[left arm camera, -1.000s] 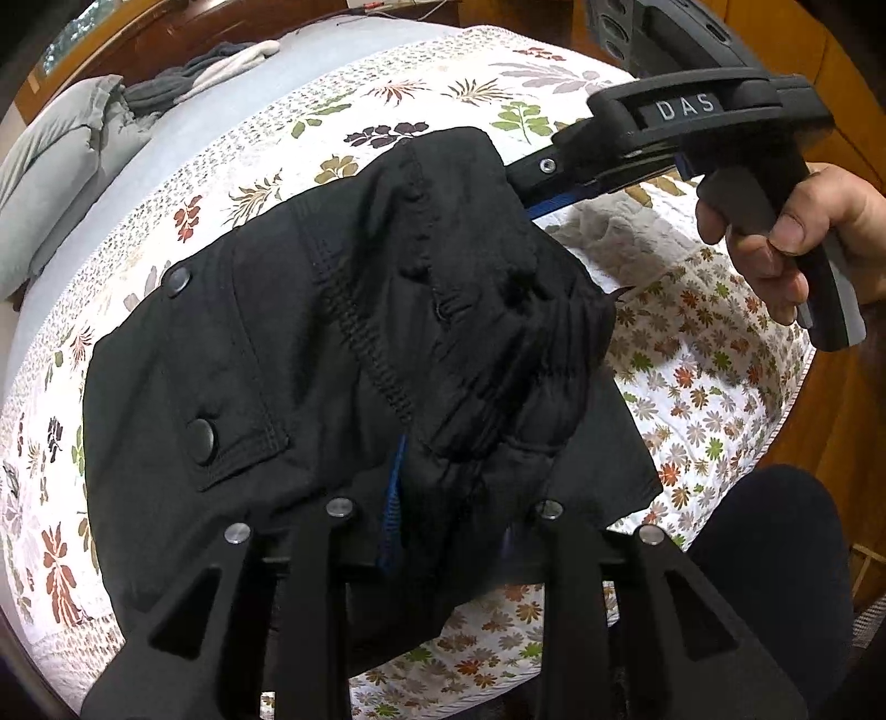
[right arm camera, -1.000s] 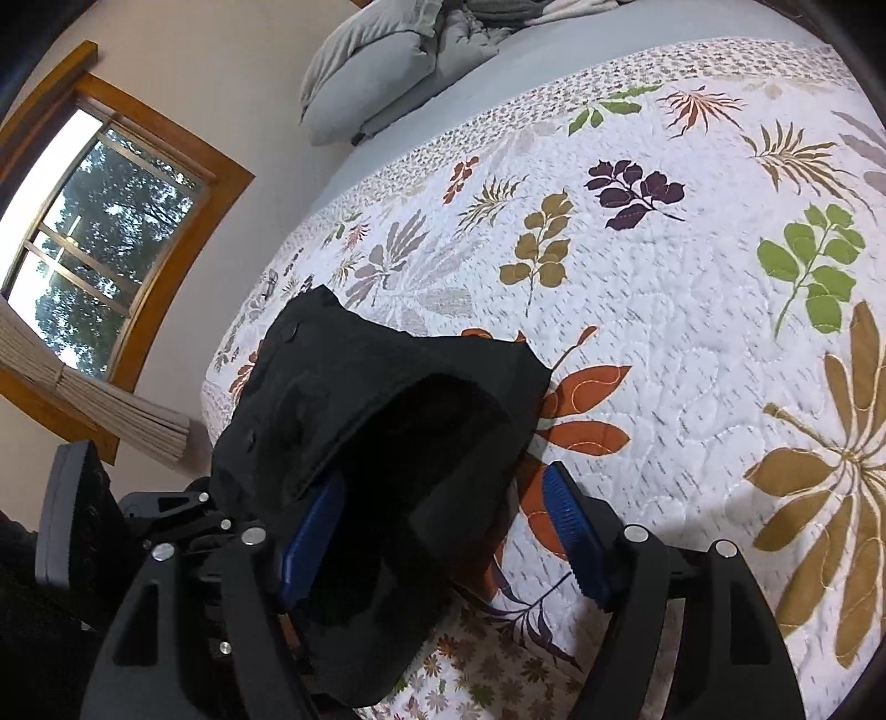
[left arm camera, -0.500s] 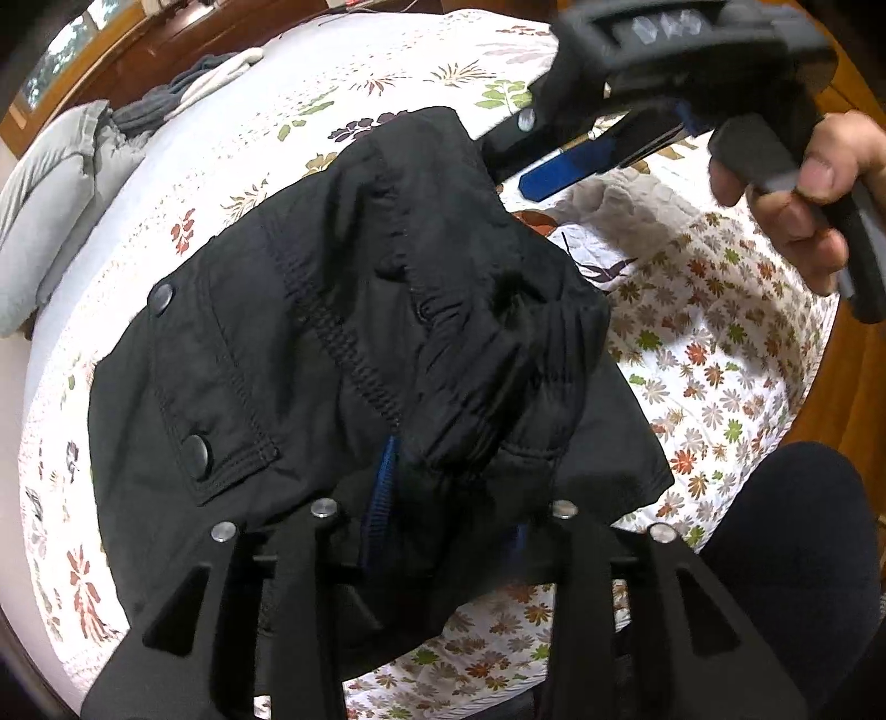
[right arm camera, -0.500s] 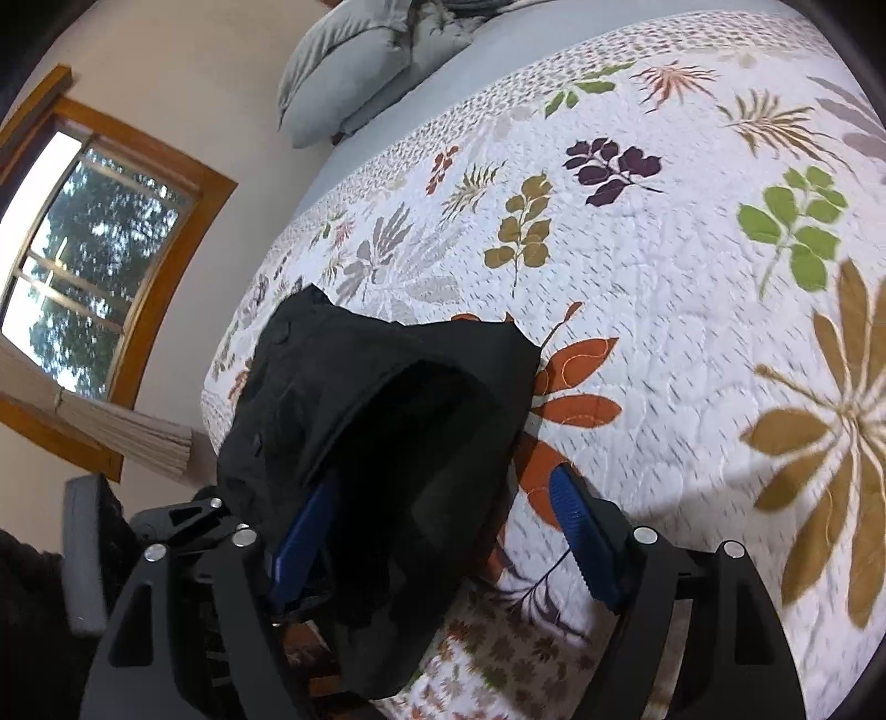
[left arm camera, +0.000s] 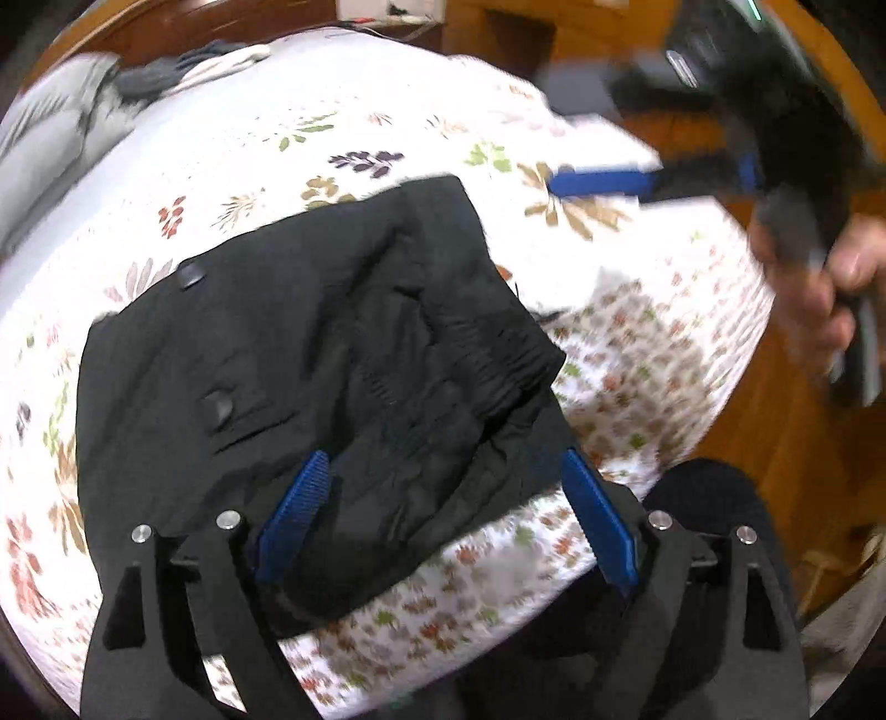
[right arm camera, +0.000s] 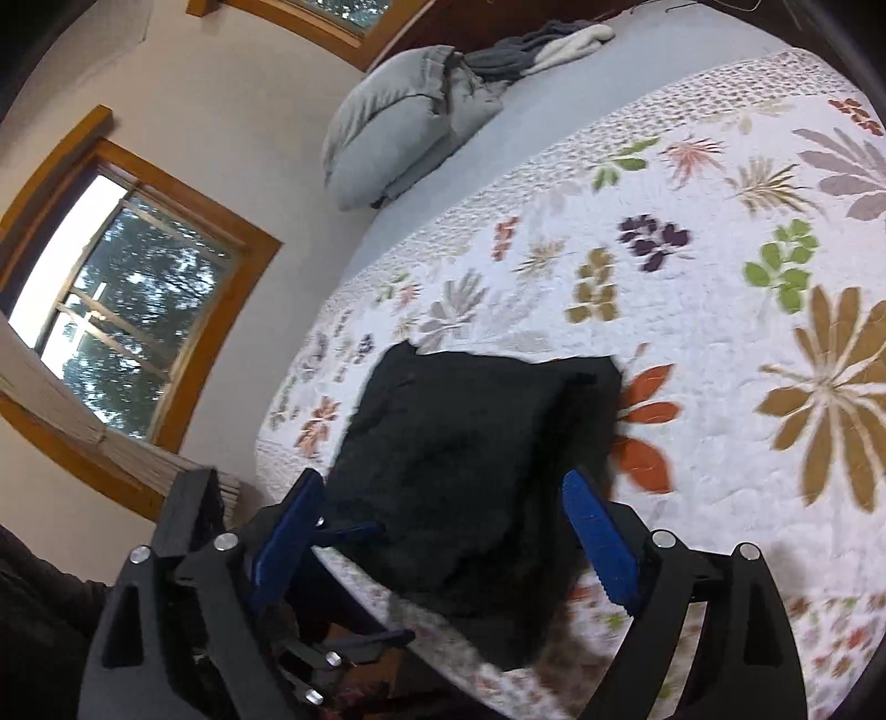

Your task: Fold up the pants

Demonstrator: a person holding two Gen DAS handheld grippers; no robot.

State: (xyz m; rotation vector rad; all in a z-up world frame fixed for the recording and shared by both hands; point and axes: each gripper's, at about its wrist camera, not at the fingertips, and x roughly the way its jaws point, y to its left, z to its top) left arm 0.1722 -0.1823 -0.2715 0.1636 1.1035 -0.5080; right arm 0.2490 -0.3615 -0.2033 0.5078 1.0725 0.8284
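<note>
The black pants [left arm camera: 310, 354] lie folded in a compact bundle on the floral quilt [left arm camera: 387, 127], near the bed's front edge. My left gripper [left arm camera: 446, 515] hovers just over their near end. Its jaws are opening wide, and the blue pads [left arm camera: 293, 509] stand clear of the cloth. In the right wrist view the pants [right arm camera: 470, 437] lie beyond and between the spread fingers of my right gripper [right arm camera: 443, 531], whose jaws are opening too and hold nothing. The right gripper [left arm camera: 637, 183] shows blurred at the upper right of the left view, off the pants, in a hand [left arm camera: 803, 288].
Grey pillows [right arm camera: 398, 122] and a heap of clothes [right arm camera: 542, 44] lie at the head of the bed. A window [right arm camera: 127, 310] is on the wall to the left. Beyond the bed's edge are a wooden floor [left arm camera: 786, 443] and a person's dark knee [left arm camera: 714, 498].
The left gripper has let go of the pants' bunched top and spread wide while lifting. The right gripper has lifted up and away from the pants, opening a little more.
</note>
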